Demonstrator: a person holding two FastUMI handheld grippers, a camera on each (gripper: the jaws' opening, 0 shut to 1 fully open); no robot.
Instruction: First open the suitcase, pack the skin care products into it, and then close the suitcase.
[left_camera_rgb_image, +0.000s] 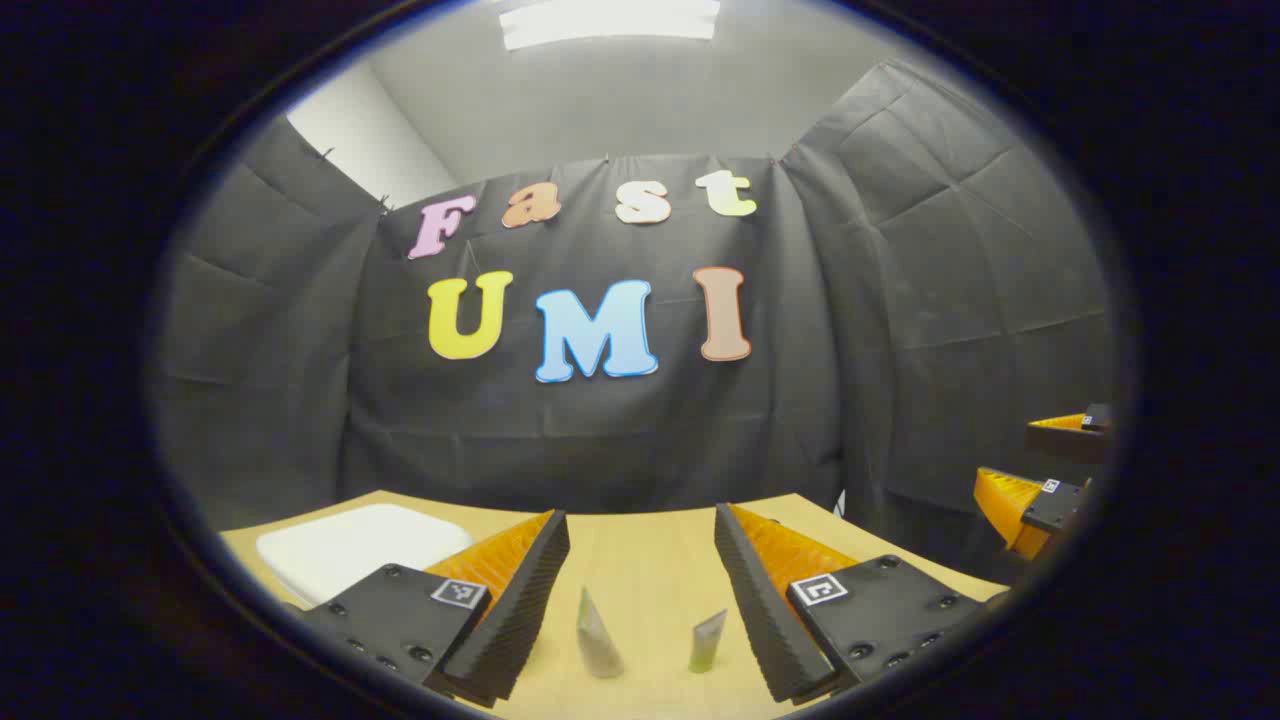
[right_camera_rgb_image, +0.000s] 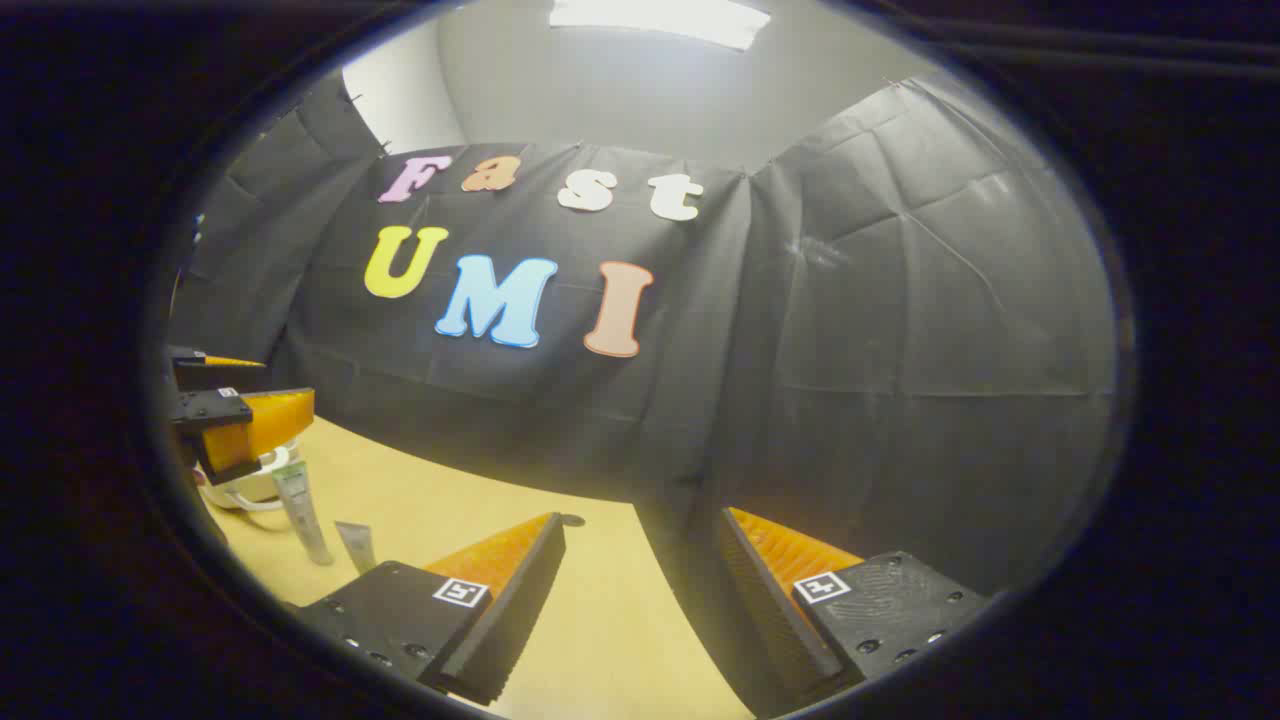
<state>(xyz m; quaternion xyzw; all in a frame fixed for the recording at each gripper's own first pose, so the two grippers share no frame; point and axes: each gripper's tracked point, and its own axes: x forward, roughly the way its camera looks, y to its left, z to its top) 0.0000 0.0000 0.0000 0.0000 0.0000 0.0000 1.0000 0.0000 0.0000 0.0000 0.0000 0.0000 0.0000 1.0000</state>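
A white suitcase (left_camera_rgb_image: 350, 545) lies flat on the wooden table (left_camera_rgb_image: 650, 560) at the left, lid down. Two skin care tubes stand upright near the front: a grey-green tube (left_camera_rgb_image: 599, 638) and a smaller green tube (left_camera_rgb_image: 708, 642). My left gripper (left_camera_rgb_image: 640, 518) hovers open just above and behind them, holding nothing. In the right gripper view the same tubes (right_camera_rgb_image: 302, 512) (right_camera_rgb_image: 355, 545) stand at the left, with the white suitcase (right_camera_rgb_image: 245, 490) behind them under the left gripper (right_camera_rgb_image: 285, 382). My right gripper (right_camera_rgb_image: 642, 520) is open over the table's far right edge, empty.
Black cloth walls close the booth behind and beside the table. The right gripper (left_camera_rgb_image: 1005, 452) hangs off the table's right corner in the left gripper view. Bare tabletop (right_camera_rgb_image: 480, 500) stretches between the tubes and the right edge.
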